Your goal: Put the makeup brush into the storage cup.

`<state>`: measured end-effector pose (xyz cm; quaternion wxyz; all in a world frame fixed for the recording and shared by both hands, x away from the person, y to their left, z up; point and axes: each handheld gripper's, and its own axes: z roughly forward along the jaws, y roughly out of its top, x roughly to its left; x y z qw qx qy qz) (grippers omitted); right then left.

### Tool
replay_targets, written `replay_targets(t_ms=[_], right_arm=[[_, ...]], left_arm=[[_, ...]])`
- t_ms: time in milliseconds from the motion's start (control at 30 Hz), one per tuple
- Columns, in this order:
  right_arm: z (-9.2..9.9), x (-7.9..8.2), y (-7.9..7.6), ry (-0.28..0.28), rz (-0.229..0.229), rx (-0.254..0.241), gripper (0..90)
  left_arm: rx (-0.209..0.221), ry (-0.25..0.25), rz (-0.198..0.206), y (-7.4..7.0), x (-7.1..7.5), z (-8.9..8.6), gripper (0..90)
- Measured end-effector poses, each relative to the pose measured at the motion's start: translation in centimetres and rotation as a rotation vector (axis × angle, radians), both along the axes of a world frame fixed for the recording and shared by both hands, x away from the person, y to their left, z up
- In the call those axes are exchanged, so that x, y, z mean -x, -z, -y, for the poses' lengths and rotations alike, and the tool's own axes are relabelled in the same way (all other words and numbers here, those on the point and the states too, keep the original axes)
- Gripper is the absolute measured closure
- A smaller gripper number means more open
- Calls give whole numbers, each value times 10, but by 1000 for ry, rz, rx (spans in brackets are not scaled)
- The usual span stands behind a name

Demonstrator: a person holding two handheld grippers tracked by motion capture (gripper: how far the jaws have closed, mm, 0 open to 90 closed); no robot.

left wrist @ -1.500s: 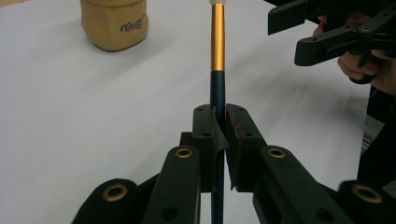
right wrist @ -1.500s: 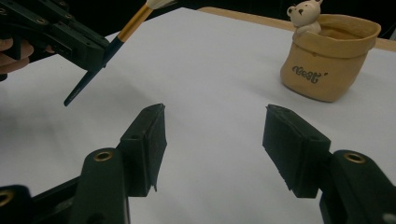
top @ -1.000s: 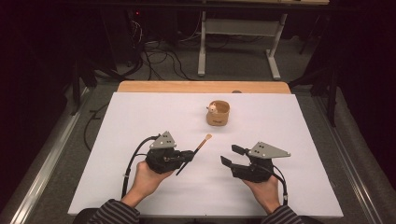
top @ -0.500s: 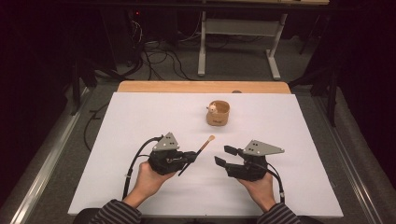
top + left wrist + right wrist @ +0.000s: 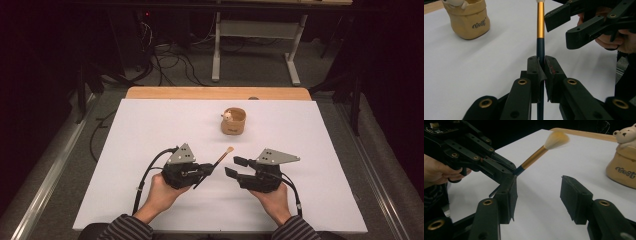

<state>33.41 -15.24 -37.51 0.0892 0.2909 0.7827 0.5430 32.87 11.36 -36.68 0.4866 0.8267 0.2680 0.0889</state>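
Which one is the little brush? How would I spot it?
On the white table, look nearer than the tan bear-topped cup. The left gripper pinches a thin dark-handled brush with a gold collar and pale fluffy tip, the only stick-shaped thing there.

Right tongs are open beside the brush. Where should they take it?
Probably the gold ferrule: it is the bare rigid stretch of the brush between the left tongs, clamped on the dark handle, and the soft bristles. Bring the right tongs in sideways, jaws straddling it.

Lab-like workroom: white-covered table (image 5: 150, 150), floor cables (image 5: 165, 65), metal desk frame (image 5: 250, 45) behind.
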Motion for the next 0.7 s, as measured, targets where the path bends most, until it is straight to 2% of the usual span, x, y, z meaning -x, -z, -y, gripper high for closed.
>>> replay_targets(t_ms=[700], right_arm=[[-8,-6,-1,-35,-44,-73,542]], left_arm=[[-1,26,13,2,2,9,830]])
